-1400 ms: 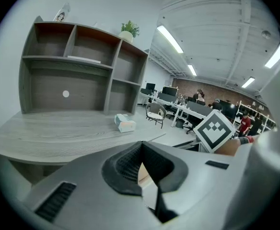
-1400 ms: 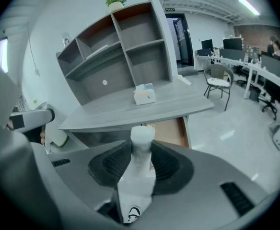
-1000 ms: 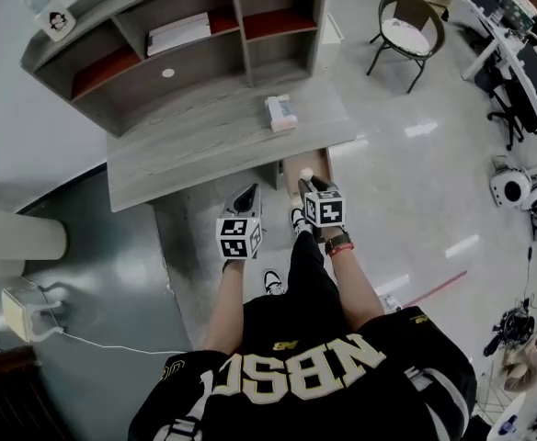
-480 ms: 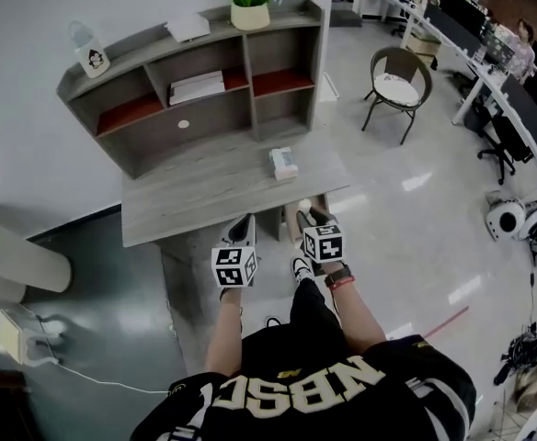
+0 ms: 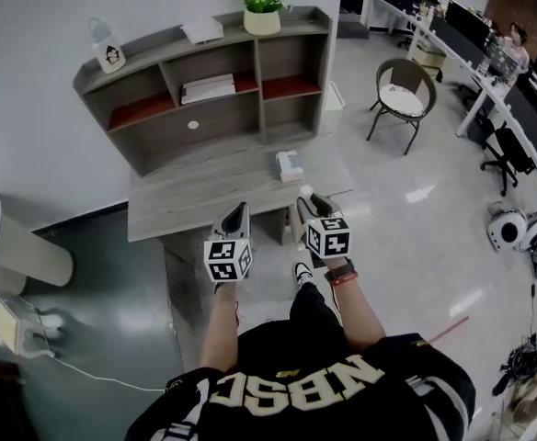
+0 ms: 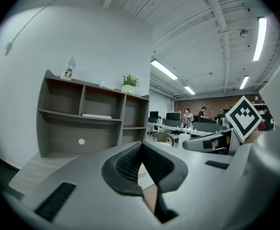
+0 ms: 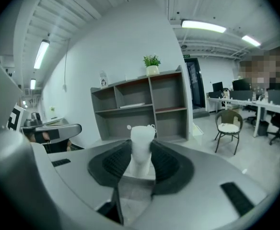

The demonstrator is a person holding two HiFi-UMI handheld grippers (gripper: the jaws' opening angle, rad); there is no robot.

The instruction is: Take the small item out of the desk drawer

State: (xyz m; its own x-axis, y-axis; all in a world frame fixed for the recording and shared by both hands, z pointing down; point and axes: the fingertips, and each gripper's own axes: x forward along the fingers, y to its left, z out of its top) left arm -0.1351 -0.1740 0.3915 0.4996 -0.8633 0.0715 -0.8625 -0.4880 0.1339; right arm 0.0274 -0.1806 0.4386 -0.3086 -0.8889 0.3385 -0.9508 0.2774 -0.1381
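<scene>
My right gripper (image 5: 307, 200) is shut on a small white item (image 5: 305, 191), held just in front of the grey desk (image 5: 186, 200). In the right gripper view the white item (image 7: 141, 145) stands upright between the dark pads (image 7: 113, 164) of that gripper (image 7: 141, 153). My left gripper (image 5: 234, 217) hangs beside it to the left, shut, with nothing in it. In the left gripper view this gripper (image 6: 141, 146) has its tips touching, and the right gripper (image 6: 209, 142) shows at the right. The drawer below the desk's edge is hidden behind the grippers.
A grey shelf unit (image 5: 204, 99) stands on the desk's back with a plant pot (image 5: 262, 12) on top. A white box (image 5: 290, 165) lies on the desk's right part. A round chair (image 5: 404, 99) stands to the right, office desks (image 5: 517, 90) beyond.
The head view has lifted, so the shelf top and plant now show. Both grippers stay level in front of the desk; the right one still holds the white item.
</scene>
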